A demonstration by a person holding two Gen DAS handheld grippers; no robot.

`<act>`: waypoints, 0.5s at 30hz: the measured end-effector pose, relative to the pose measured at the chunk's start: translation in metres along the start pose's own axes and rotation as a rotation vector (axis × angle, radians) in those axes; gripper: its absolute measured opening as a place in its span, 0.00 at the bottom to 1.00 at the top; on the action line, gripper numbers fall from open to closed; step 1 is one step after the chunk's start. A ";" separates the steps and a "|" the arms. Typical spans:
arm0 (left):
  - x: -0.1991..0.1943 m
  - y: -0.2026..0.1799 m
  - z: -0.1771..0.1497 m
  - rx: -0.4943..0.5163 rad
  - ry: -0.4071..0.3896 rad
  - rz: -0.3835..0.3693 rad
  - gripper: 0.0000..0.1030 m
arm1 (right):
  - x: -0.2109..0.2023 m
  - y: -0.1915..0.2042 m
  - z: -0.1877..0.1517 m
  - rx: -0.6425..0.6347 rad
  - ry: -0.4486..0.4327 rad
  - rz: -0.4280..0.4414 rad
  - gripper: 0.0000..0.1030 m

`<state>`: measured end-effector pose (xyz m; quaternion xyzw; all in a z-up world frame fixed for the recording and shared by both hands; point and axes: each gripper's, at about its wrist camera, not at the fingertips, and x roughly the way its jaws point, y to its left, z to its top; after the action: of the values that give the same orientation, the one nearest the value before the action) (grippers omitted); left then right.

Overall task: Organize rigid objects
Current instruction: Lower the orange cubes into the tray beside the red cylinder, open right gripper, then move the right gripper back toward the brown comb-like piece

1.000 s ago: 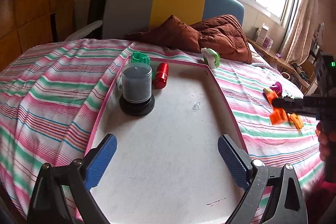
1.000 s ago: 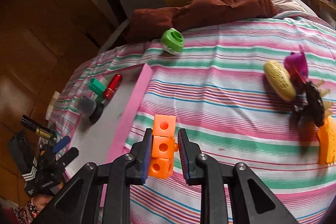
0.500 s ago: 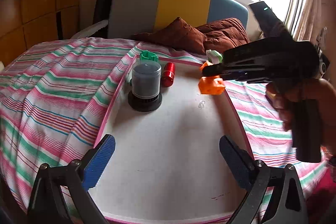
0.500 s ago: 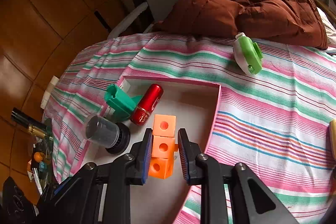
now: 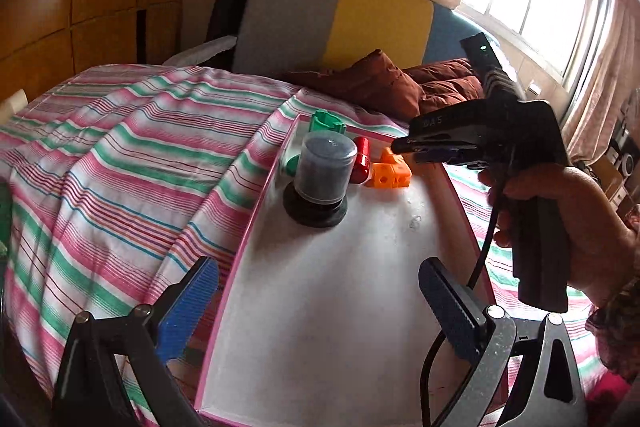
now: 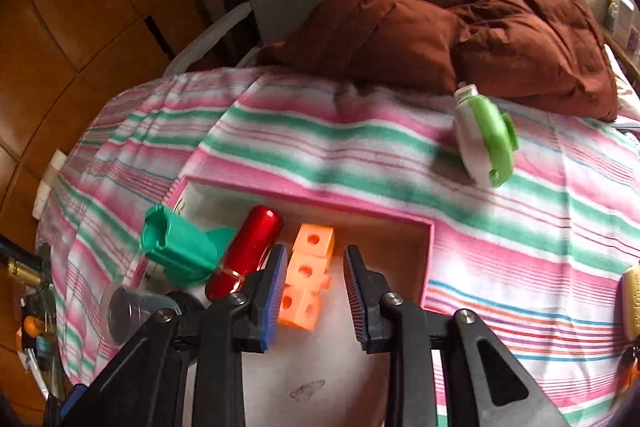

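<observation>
orange blocks in pink tray btwn opening right gripper jaws; left gripper open.

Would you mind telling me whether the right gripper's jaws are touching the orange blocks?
Apart on one side: the right wrist view shows the right gripper with jaws opening and clear tray floor between the orange blocks and one jaw; contact with the other jaw cannot be told.
</observation>
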<state>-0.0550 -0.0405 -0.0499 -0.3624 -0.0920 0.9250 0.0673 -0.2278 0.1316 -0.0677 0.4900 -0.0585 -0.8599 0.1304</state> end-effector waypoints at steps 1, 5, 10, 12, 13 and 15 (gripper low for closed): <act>0.001 0.001 0.000 -0.004 0.005 0.001 0.99 | -0.005 -0.001 0.000 0.009 -0.015 -0.003 0.31; 0.004 0.000 -0.003 -0.006 0.013 -0.001 0.99 | -0.019 -0.008 -0.004 0.029 -0.046 0.020 0.32; 0.002 -0.002 -0.005 -0.003 0.016 -0.038 0.99 | -0.039 -0.011 -0.019 -0.014 -0.045 0.021 0.32; 0.001 -0.003 -0.005 -0.007 0.018 -0.056 0.99 | -0.050 -0.014 -0.026 -0.029 -0.047 0.013 0.32; 0.001 -0.004 -0.005 -0.006 0.020 -0.059 0.99 | -0.054 -0.015 -0.030 -0.035 -0.050 0.009 0.32; 0.000 -0.008 -0.006 0.000 0.024 -0.071 0.99 | -0.064 -0.021 -0.038 -0.044 -0.053 0.006 0.32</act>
<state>-0.0507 -0.0321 -0.0528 -0.3698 -0.1039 0.9177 0.1011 -0.1671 0.1709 -0.0389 0.4638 -0.0446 -0.8734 0.1418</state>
